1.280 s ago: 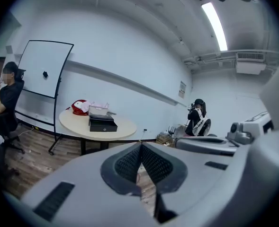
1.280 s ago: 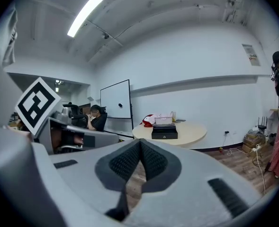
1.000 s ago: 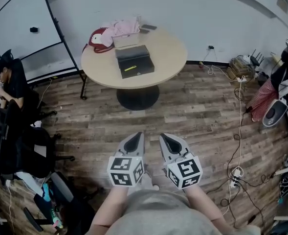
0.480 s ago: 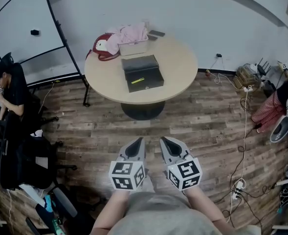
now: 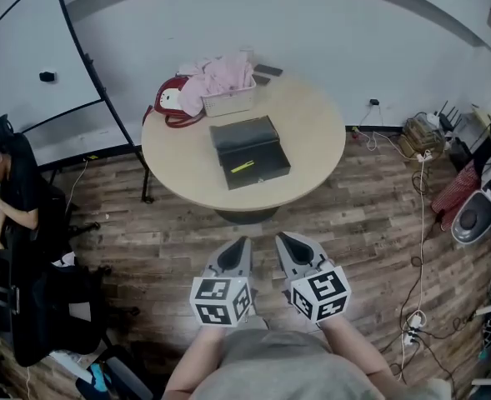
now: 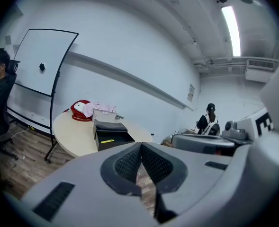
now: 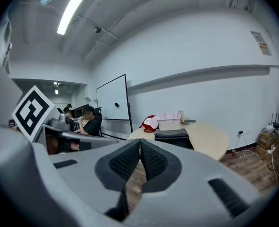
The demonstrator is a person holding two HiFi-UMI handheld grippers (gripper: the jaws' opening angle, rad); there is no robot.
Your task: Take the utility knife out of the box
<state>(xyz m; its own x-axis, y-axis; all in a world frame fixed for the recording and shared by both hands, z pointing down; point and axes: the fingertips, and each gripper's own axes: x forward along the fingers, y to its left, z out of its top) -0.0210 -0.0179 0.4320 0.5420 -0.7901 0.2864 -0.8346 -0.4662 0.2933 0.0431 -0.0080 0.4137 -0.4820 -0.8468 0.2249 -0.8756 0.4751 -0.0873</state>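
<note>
**A:** Where is the utility knife (image 5: pixel 242 167)?

**B:** It's a slim yellow thing lying inside the open black box (image 5: pixel 258 173). The box sits near the middle of the round table (image 5: pixel 316 140), at twelve o'clock from both grippers and well apart from them.

**A:** How do the grippers stand?

**B:** The left gripper (image 5: pixel 237 245) has its jaws pressed together with nothing between them, and its own view shows the ribbed pads (image 6: pixel 130 164) meeting. The right gripper (image 5: pixel 285 242) is the same, closed and empty. They are side by side over the wooden floor (image 5: pixel 370 223), both pointing toward the table.

**A:** What else is on the table?

**B:** A white basket (image 5: pixel 228 102) with pink cloth (image 5: pixel 220 73) heaped on it stands at eleven o'clock from the box. A red bag (image 5: pixel 168 102) is at the table's ten o'clock edge. A small dark flat thing (image 5: pixel 268 70) lies at twelve o'clock from the box, but I can't tell what it is.

**A:** And around it?

**B:** A whiteboard (image 5: pixel 28 65) is at ten o'clock from the table. A seated person in black (image 5: pixel 16 198) is at nine o'clock in the head view.
</note>
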